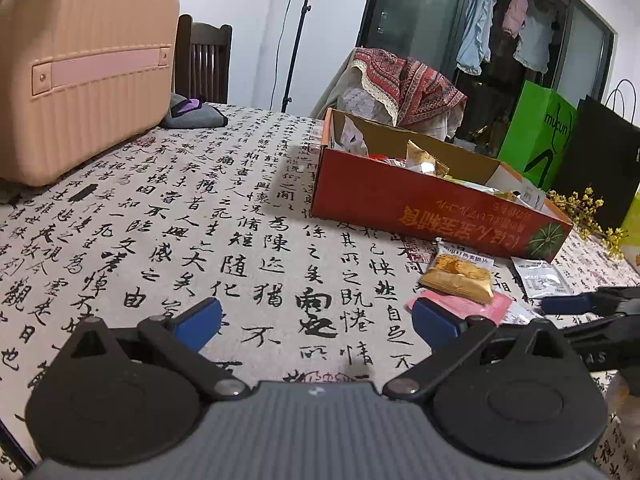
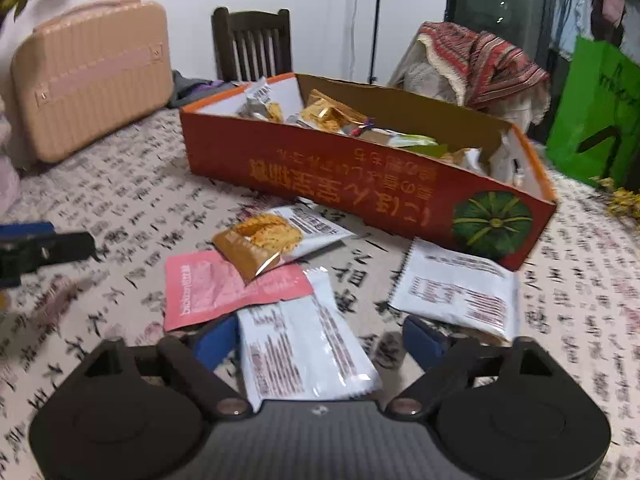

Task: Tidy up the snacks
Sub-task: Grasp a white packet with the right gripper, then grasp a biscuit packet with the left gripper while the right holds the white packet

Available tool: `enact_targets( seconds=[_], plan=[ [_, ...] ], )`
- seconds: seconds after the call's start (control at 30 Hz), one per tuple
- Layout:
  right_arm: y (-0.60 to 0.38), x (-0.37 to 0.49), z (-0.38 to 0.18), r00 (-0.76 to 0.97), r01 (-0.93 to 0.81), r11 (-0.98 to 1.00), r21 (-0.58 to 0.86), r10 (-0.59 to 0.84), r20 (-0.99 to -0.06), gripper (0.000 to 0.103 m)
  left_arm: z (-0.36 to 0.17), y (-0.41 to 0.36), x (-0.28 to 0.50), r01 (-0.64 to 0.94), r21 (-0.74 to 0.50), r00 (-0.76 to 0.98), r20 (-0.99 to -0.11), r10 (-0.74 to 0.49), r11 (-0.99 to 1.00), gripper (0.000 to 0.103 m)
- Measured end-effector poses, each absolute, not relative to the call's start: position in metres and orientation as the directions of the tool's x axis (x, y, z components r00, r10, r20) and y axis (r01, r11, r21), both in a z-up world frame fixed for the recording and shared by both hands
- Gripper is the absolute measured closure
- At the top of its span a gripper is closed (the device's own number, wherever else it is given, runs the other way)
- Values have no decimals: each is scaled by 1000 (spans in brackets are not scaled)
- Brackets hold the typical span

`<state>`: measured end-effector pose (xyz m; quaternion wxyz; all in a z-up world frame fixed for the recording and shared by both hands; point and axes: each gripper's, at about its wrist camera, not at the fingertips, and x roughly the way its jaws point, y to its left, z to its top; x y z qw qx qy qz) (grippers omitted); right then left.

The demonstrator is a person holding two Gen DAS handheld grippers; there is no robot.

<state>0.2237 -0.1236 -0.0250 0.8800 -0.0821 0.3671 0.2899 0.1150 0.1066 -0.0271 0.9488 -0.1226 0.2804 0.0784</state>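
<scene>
A red cardboard box [image 2: 340,176] with a pumpkin picture stands on the calligraphy-print tablecloth and holds several snack packets. In front of it lie an orange packet [image 2: 256,246], a pink packet [image 2: 212,288] and a white printed packet [image 2: 456,288]. My right gripper [image 2: 320,340] is open low over a second white packet [image 2: 304,352], which lies between its blue fingers; the right finger stands clear of it. My left gripper [image 1: 316,316] is open over bare cloth, with the orange packet [image 1: 460,276] and the box [image 1: 420,204] to its right.
A pink suitcase [image 1: 80,68] stands at the table's far left beside a grey cloth [image 1: 196,114] and a dark chair [image 2: 252,44]. A green bag [image 1: 536,132], a black bag [image 1: 600,164] and yellow flowers [image 1: 580,208] crowd the right edge behind the box.
</scene>
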Motion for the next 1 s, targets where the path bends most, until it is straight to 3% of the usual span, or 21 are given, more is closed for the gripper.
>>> enact_targets(
  seconds=[0.07,0.13,0.17,0.3,0.63,1.0],
  plan=[
    [-124,223,-25,569,-572,817,64,452,-687,29,-28,107,115,-218,-197,831,-551,76,956,0],
    [-125,220,-25,569,-583,809,70,468,-676,40,-28,108,115,-220,-203,831,-551,74,954,0],
    [-124,219,-24,567,-591,803,71,476,-672,51,-28,108,116,-220,-205,831,-552,73,954,0],
    [-129,211,-21,566,-596,798,84,492,-662,61,-28,110,116,-226,-210,830,-553,75,951,0],
    [-178,195,-5,677,-486,865,125,463,-572,63,-20,100,119,-224,-172,822,-562,91,959,0],
    [-244,214,-14,789,-242,950,198,311,-530,62,3,39,163,-69,-67,804,-594,16,995,0]
  ],
)
